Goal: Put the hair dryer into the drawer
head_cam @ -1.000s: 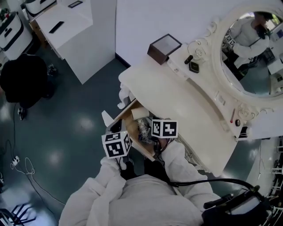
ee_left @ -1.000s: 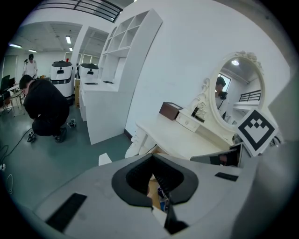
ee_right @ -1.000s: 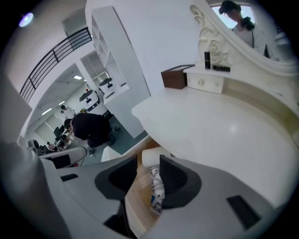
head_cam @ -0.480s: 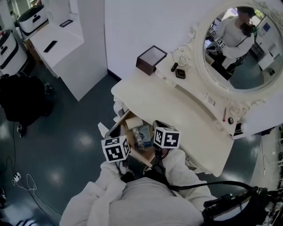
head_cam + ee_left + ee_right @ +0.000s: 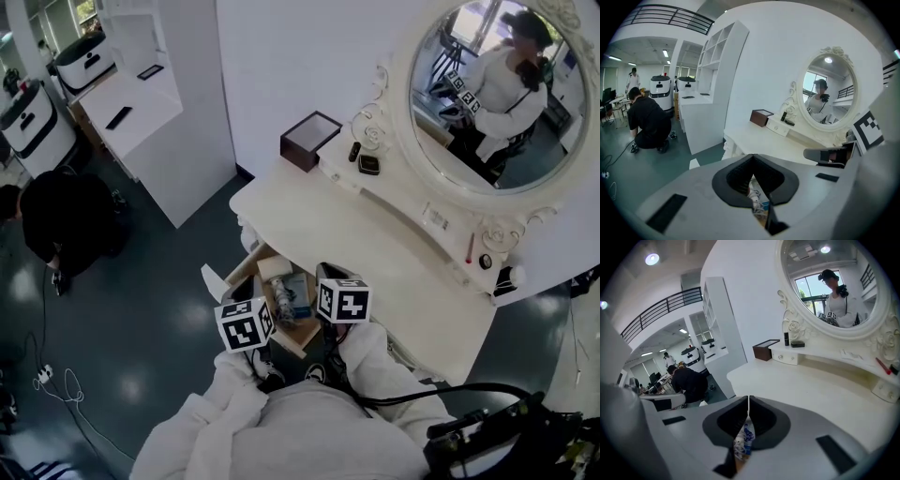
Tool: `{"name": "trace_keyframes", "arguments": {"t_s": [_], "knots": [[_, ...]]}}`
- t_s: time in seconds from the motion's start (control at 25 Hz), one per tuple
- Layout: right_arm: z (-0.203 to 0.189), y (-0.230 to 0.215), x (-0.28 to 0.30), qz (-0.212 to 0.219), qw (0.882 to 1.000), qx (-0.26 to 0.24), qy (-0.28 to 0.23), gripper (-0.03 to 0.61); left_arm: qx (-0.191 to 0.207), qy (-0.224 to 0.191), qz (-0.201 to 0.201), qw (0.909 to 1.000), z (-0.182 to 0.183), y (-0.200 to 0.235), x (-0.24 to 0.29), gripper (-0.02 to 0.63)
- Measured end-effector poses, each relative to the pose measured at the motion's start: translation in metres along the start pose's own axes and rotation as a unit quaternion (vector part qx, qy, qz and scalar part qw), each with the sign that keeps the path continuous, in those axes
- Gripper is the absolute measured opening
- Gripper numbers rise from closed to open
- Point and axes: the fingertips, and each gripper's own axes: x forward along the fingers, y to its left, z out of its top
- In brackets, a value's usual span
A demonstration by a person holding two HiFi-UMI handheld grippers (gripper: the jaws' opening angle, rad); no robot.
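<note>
Cream dressing table (image 5: pixel 375 253) dead ahead, scalloped front edge curving round to its left corner. Under that corner, wooden drawer (image 5: pixel 246 265) pulled out over the dark green floor (image 5: pixel 159 281). Inside it, what looks like the hair dryer (image 5: pixel 281 305), a greyish shape beside a blue packet (image 5: pixel 298 292), print too small to read. Hovering just this side of the drawer with left gripper (image 5: pixel 752 158) and right gripper (image 5: pixel 748 400), both sets of tongs pressed together, nothing pinched. Black-and-white square markers on both cubes. Plenty of open floor off to the left; white counter (image 5: pixel 141 103) and a crouching person (image 5: pixel 66 220) in black well apart, cable (image 5: pixel 56 384) trailing at bottom left. Brown box (image 5: pixel 309 141) back by the oval mirror (image 5: pixel 487 94).
</note>
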Motion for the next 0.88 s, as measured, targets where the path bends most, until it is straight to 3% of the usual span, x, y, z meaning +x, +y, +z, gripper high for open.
{"name": "trace_keyframes", "arguments": {"t_s": [0.2,0.44,0.88], "knots": [[-0.010,0.002,-0.015,0.037,0.999,-0.015,-0.002,0.067,-0.004,-0.003,0.035,0.9994,-0.018,-0.014,-0.021,0.006],[-0.027,-0.004,-0.027,0.049,0.998,-0.031,0.000,0.067,-0.026,0.002,0.077,0.9967,-0.045,-0.012,-0.043,0.006],[-0.016,0.022,-0.041,0.045,0.998,-0.044,-0.023,0.067,-0.012,-0.032,0.061,0.9975,-0.024,-0.004,-0.057,0.006]]}}
